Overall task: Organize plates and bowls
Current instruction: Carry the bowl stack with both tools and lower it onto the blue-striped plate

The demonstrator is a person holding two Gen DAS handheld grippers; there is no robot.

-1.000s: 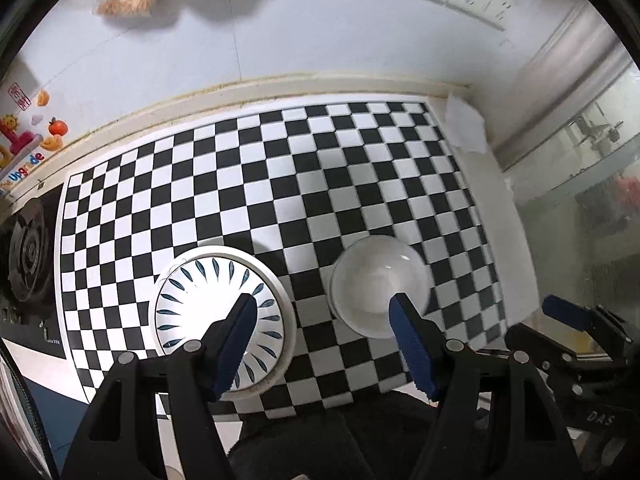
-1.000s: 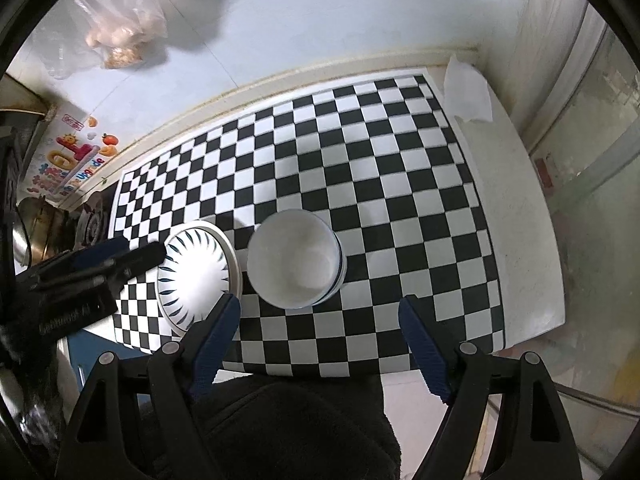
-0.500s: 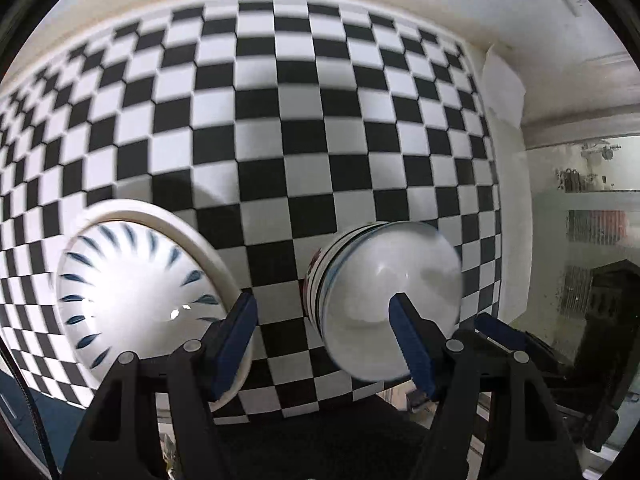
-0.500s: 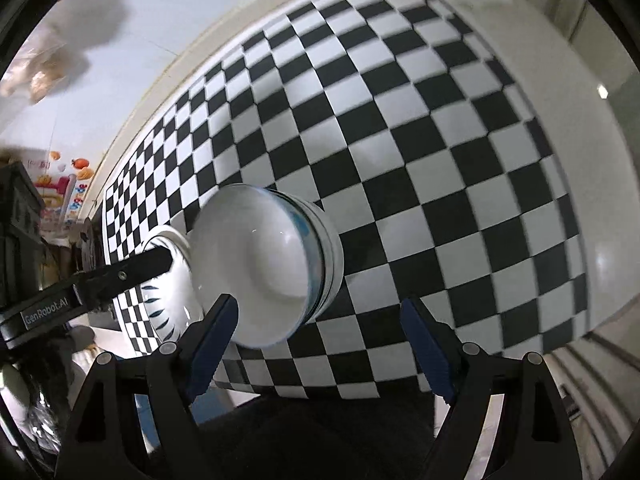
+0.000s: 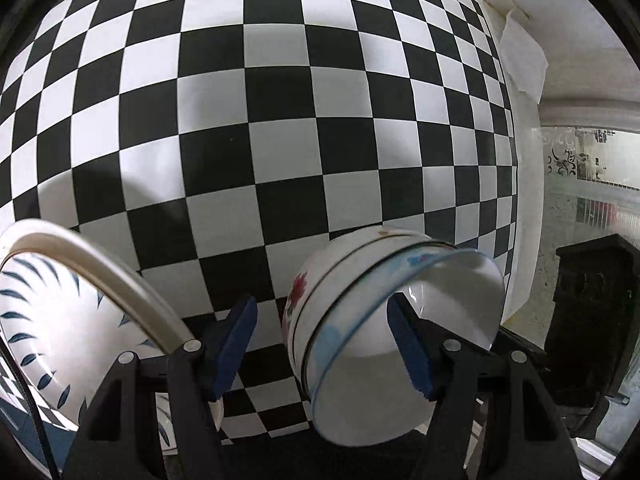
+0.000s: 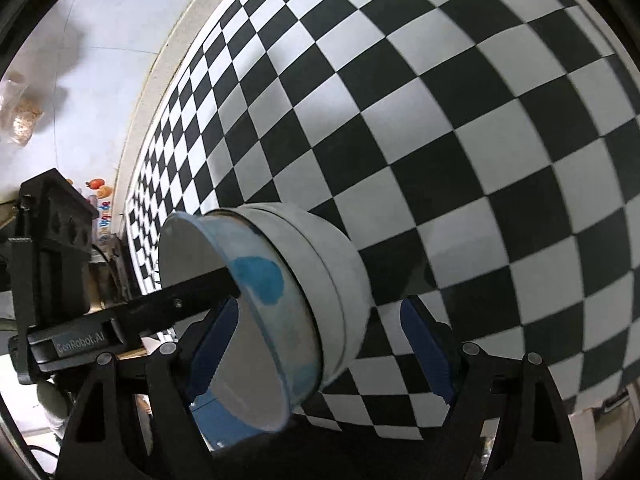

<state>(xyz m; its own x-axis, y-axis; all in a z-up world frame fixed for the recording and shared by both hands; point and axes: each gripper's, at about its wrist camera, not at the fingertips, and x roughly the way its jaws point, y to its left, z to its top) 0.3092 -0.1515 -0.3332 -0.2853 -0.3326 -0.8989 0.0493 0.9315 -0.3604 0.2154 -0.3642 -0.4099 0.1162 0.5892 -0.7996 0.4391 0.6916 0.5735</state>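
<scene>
A stack of white bowls [image 5: 384, 320] with a blue-rimmed bowl on top sits on the checkered mat [image 5: 280, 120]. My left gripper [image 5: 324, 344] is open, its right finger inside the top bowl and its left finger outside the near wall. A white plate with blue leaf marks [image 5: 60, 312] lies at the left. In the right wrist view my right gripper [image 6: 324, 340] is open around the bowl stack [image 6: 320, 280], its left finger inside the top bowl, its right finger outside. The left gripper's finger [image 6: 192, 296] also reaches into that bowl.
The checkered mat [image 6: 400, 120] covers the counter up to the white wall [image 6: 100, 40]. A white cloth [image 5: 520, 56] lies at the mat's far right. A glass door [image 5: 580, 200] stands at the right. Bagged food [image 6: 20, 116] hangs at the far left.
Both grippers have come down close to the counter. The bowl stack now lies between the fingers of each gripper. Neither has closed.
</scene>
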